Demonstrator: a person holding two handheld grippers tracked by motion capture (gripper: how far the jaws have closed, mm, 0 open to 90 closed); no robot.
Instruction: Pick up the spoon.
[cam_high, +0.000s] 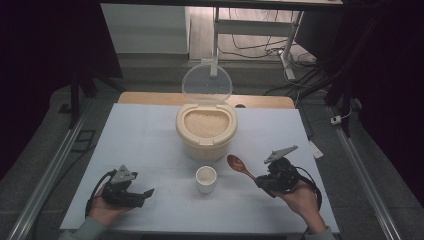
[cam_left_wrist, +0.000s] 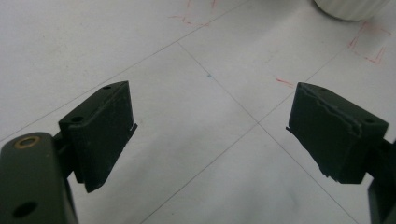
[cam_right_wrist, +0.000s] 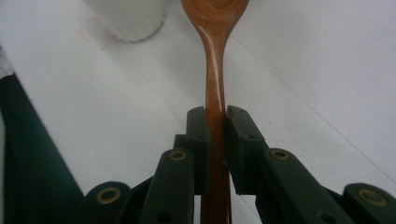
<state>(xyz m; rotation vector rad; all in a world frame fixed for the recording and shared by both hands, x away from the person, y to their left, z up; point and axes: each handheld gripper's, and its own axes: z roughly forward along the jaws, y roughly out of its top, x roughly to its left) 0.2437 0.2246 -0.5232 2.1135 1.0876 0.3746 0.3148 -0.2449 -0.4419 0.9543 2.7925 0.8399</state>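
Near table's right edge, right gripper clamped wooden spoon — bowl aimed up-left toward rice container; cup just left; left gripper gaped empty.

Dim room, dark corners, soft close-ups

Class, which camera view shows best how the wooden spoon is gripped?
The right gripper view: the right gripper has both jaws pressed on the wooden spoon handle, seen close. The high view shows the whole spoon, small, bowl toward the rice container.
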